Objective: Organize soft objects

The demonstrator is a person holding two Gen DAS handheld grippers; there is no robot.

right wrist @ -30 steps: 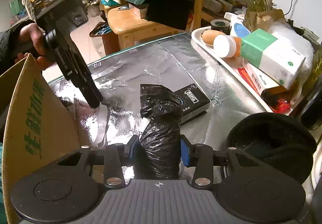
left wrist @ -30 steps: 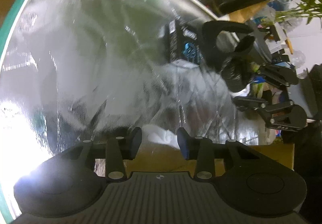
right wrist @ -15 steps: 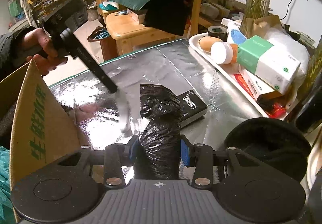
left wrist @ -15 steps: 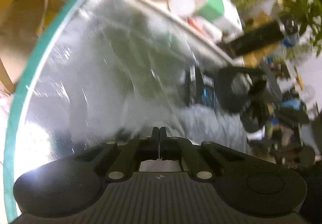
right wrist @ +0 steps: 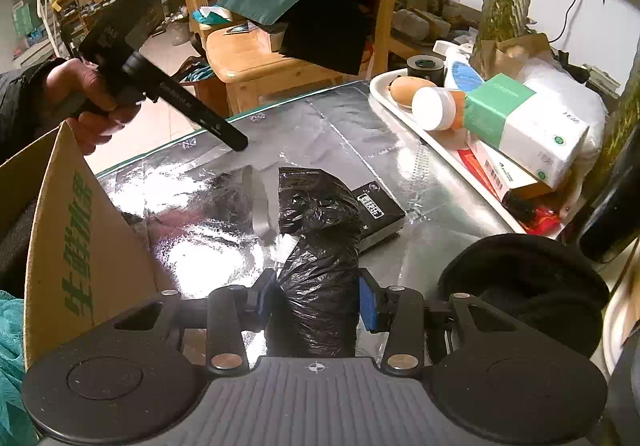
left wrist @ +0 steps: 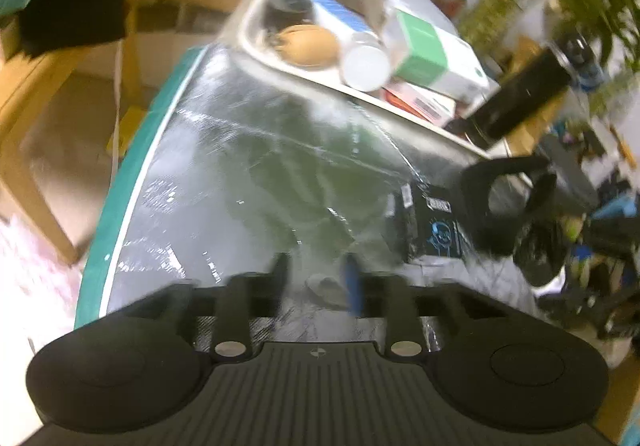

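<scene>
My right gripper (right wrist: 318, 296) is shut on a crumpled black plastic bag (right wrist: 318, 242) that stands on the silver foil table. My left gripper (left wrist: 316, 278) is open and empty above the table, raised and tilted; it also shows in the right wrist view (right wrist: 236, 141), held high at the left. A small pale object (left wrist: 326, 288) lies on the foil between its fingers, blurred. The black bag also shows at the right of the left wrist view (left wrist: 540, 250). A black soft cap (right wrist: 524, 282) lies at the right.
A cardboard box (right wrist: 80, 246) with teal cloth (right wrist: 10, 358) stands at the left. A small black box (right wrist: 378, 211) lies behind the bag. A white tray (right wrist: 436, 145) holds a green-white carton (right wrist: 524, 125), a jar and an egg-like item. Wooden chair behind.
My left gripper closed, then opened again, and lifted and tilted back from the foil. The right gripper stayed shut on the black bag.
</scene>
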